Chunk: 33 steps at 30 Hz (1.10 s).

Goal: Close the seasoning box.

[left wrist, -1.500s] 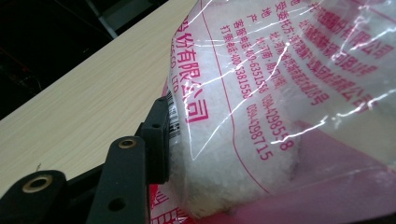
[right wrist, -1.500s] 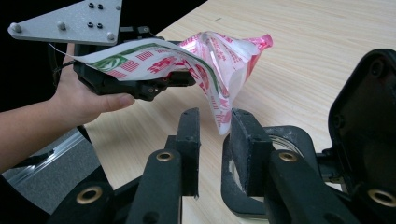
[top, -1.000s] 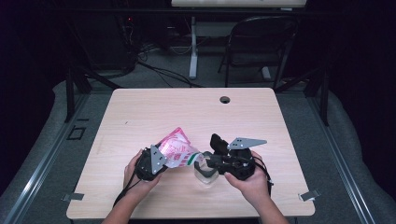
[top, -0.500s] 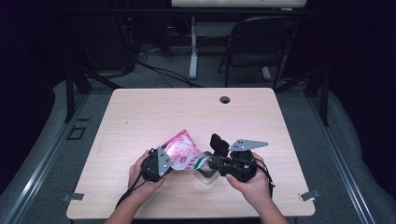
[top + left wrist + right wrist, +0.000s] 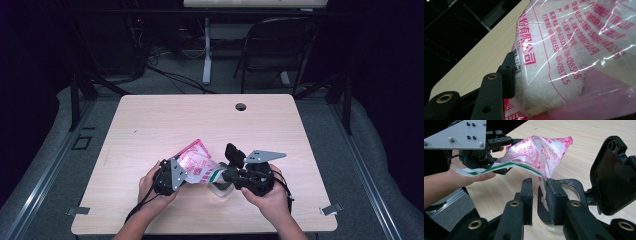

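Bag of white granules, pink-printed (image 5: 196,162), hangs just above the table (image 5: 150,125) in the high view, stretched between the left gripper (image 5: 167,176) and the right gripper (image 5: 235,175), with a clear jar (image 5: 220,189) on the table under its lower corner.

In the left gripper view the jaws are clenched on the bag (image 5: 574,62) at a thick, filled part. The film is glossy and crinkled; I judge it slippery and soft, with the loose contents shifting and pulling the weight downward, so a hold on the full body is the safer one.

In the right gripper view the jaws have just been closing, and the bag's thin corner (image 5: 543,185) runs down between them over the open jar (image 5: 571,188), whose black flip lid (image 5: 612,173) stands up. Whether the pads press the film yet I cannot tell. That empty corner is limp and could tear.
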Motion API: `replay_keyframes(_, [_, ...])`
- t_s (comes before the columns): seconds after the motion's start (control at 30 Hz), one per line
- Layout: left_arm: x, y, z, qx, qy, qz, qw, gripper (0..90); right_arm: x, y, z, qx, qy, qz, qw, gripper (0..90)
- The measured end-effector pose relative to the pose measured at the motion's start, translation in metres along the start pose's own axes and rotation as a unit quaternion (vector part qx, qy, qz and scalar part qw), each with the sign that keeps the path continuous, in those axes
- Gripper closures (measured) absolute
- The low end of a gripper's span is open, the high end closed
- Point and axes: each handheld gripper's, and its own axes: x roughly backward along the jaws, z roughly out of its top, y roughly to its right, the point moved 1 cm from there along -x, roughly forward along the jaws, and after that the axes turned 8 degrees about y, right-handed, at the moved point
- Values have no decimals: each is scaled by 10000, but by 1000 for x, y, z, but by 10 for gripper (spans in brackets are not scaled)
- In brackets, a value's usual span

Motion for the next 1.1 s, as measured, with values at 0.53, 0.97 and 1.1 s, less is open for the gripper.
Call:
replay_keyframes(0.53, [3,3,5,-366,22,173,9992,546,-3,-2,-2,20,-49,15,10000,780])
replay_keyframes(0.97, [3,6,7,-518,41,292,9982,547,-5,-1,-5,65,-56,-28,10000,900])
replay_keyframes(1.1, [3,6,7,-553,11,336,9979,547,-6,-1,-6,65,-52,-61,9999,900])
